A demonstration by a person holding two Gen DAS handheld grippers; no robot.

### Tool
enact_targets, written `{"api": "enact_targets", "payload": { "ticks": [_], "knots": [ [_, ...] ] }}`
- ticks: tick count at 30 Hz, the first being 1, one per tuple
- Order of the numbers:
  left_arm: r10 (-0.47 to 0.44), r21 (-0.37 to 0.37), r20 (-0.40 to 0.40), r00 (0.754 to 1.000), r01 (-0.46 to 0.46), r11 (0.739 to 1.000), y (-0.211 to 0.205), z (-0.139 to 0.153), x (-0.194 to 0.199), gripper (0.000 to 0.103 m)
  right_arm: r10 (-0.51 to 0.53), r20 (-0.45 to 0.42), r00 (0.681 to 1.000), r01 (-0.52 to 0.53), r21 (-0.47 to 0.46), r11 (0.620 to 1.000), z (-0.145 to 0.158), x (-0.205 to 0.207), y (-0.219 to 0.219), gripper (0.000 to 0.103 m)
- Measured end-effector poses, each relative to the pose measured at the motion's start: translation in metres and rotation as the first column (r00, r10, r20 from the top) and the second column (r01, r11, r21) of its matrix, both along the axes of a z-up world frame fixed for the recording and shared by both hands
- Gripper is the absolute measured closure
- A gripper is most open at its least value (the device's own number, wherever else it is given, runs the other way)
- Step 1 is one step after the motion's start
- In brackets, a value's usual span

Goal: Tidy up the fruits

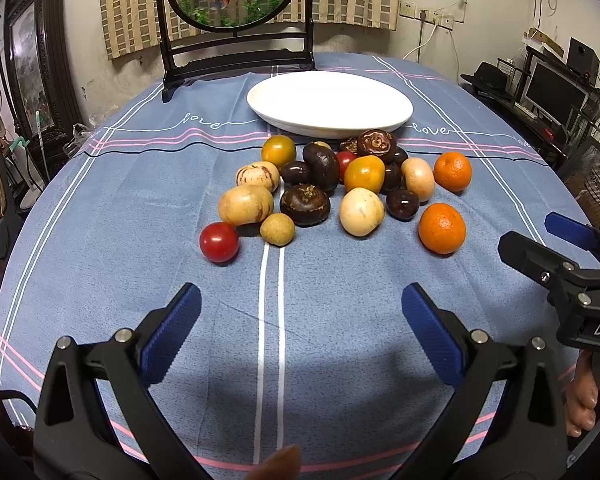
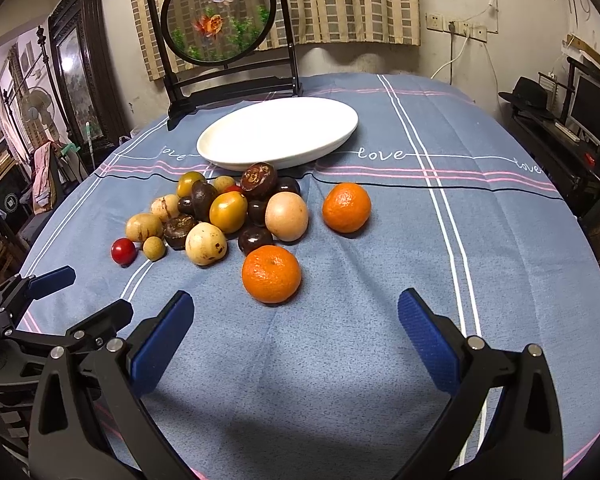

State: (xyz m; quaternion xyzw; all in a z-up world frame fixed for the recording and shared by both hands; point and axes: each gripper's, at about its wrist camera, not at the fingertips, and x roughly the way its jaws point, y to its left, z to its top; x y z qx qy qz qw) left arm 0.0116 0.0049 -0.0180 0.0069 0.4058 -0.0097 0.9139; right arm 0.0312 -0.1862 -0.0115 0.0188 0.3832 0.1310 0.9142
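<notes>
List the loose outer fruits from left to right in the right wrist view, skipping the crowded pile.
red cherry tomato → small tan longan → near orange mandarin → far orange mandarin

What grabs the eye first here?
A heap of mixed fruit in mid-table, with two oranges at its right edge. Behind it lies a bare white plate, and both tongs, left and right, hover open near the table's front.
</notes>
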Motion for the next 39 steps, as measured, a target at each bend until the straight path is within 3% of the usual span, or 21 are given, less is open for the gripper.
{"api": "enact_targets", "payload": {
  "ticks": [10,13,15,17,21,26,30,34,39],
  "knots": [
    [-0.008,0.002,-0.001,1.0,0.008,1.0,0.001,-0.001,0.0,0.002,0.018,-0.012,1.0,-0.018,0.027,0.999,-0.003,0.001,0.0,0.001],
    [-0.015,-0.001,0.016,1.0,0.015,1.0,0.009,-0.001,0.001,0.002,0.073,0.003,0.997,-0.072,0.125,0.99,-0.005,0.0,-0.008,0.001],
    [-0.005,0.015,0.034,0.999,0.005,1.0,0.019,-0.002,0.003,0.002,0.164,0.044,0.986,-0.169,0.311,0.935,-0.009,-0.002,-0.022,0.001],
    [-0.018,0.013,0.038,0.999,0.018,1.0,0.033,-0.006,0.008,0.002,0.177,0.046,0.983,-0.181,0.364,0.914,-0.009,-0.001,-0.031,0.001],
    [-0.046,-0.007,-0.005,0.999,0.046,0.999,0.057,-0.014,0.02,0.002,0.215,0.013,0.976,-0.211,0.269,0.94,-0.001,0.006,-0.032,0.001],
    [-0.103,0.082,-0.088,0.991,0.11,0.99,0.058,-0.028,0.036,0.002,0.189,-0.057,0.98,-0.18,0.133,0.975,-0.007,0.014,-0.032,0.001],
    [-0.109,0.063,-0.137,0.985,0.118,0.991,0.061,-0.041,0.052,0.002,0.179,-0.042,0.983,-0.173,0.117,0.978,-0.011,0.019,-0.034,0.001],
    [-0.14,-0.003,-0.167,0.976,0.141,0.99,0.065,-0.048,0.073,0.002,0.187,-0.048,0.981,-0.179,0.144,0.973,-0.019,0.027,-0.037,0.001],
    [-0.185,0.002,-0.175,0.967,0.188,0.982,0.067,-0.05,0.08,0.002,0.195,-0.05,0.979,-0.183,0.184,0.966,-0.023,0.031,-0.041,0.001]
  ]
}}
